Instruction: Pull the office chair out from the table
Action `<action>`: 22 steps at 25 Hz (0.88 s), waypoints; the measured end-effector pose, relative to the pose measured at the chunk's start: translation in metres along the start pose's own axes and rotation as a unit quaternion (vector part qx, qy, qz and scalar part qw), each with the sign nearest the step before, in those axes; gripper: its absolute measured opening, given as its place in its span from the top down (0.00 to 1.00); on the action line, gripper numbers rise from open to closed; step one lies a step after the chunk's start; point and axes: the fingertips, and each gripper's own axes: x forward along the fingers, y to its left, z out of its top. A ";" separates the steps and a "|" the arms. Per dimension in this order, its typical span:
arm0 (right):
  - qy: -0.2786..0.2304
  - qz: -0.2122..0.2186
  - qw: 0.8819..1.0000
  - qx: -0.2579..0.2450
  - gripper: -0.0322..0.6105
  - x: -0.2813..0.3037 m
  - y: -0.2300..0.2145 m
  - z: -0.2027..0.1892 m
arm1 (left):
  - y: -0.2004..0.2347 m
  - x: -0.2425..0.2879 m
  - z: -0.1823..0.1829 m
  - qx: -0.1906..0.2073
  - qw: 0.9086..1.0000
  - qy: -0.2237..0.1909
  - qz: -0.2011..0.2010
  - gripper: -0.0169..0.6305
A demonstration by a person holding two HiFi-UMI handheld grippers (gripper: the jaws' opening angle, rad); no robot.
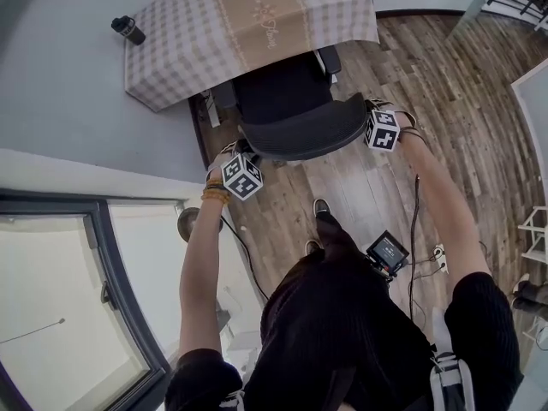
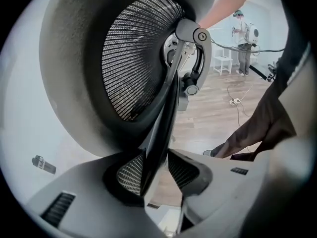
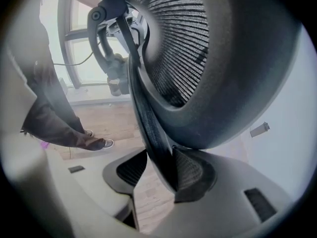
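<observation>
A brown wood-plank floor (image 1: 360, 187) spreads through the room. On it lies a white power strip (image 1: 439, 253), with a thin black cable (image 1: 414, 229) trailing over the boards. A dark-framed window (image 1: 60, 298) borders the floor's left side and a white rack (image 1: 536, 229) its right. Past the floor's far left corner, a small dark cylinder (image 1: 128, 29) sits against a pale grey wall (image 1: 60, 84). Far across the floor, a person (image 2: 243, 41) stands by a white stool (image 2: 223, 63).

Bright daylight from the window (image 1: 51, 315); gripper views bulge, dark-cornered, blurred up close.
</observation>
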 end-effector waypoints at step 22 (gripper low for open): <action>-0.002 -0.006 1.000 0.018 0.68 -0.053 0.106 -0.004 | -0.104 -0.058 -0.017 -0.009 1.000 0.015 -0.002 0.75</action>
